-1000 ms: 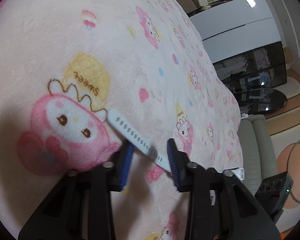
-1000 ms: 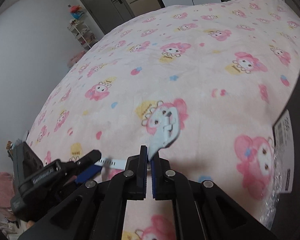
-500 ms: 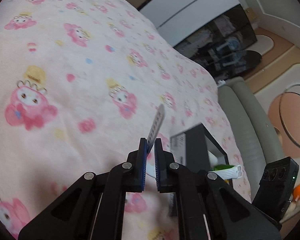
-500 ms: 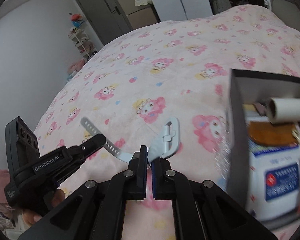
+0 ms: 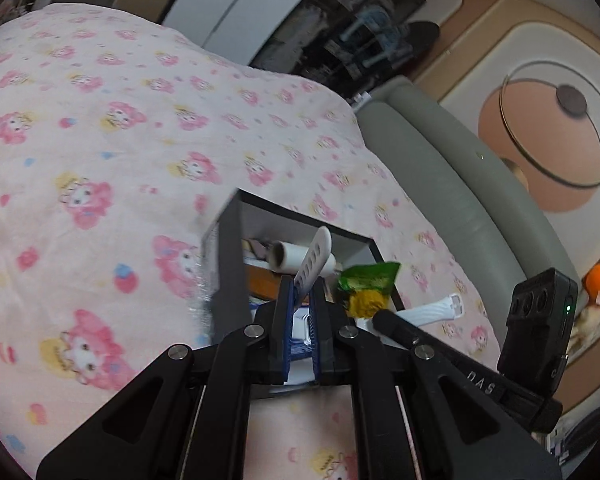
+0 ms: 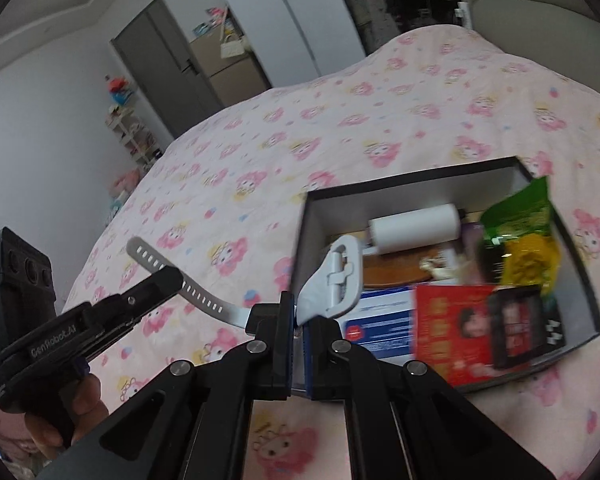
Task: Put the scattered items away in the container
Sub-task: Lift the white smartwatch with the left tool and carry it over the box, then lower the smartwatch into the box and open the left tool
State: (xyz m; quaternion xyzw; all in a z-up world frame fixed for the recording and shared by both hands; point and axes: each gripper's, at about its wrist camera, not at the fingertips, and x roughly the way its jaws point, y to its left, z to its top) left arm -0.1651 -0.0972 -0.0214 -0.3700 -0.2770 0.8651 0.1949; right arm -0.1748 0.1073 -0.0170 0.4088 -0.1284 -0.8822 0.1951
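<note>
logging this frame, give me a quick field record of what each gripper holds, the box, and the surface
left gripper: shut on holed end of watch strap
right gripper: shut on buckle end of the strap
strap position: held up at the near edge of the box
box contents: white roll, green snack bag, red packet
surface: pink cartoon blanket

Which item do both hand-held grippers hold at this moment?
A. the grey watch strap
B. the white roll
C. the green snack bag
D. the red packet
A: the left hand-held gripper pinches the perforated end of the grey watch strap, and the right hand-held gripper pinches its buckle end, beside the box.
</note>
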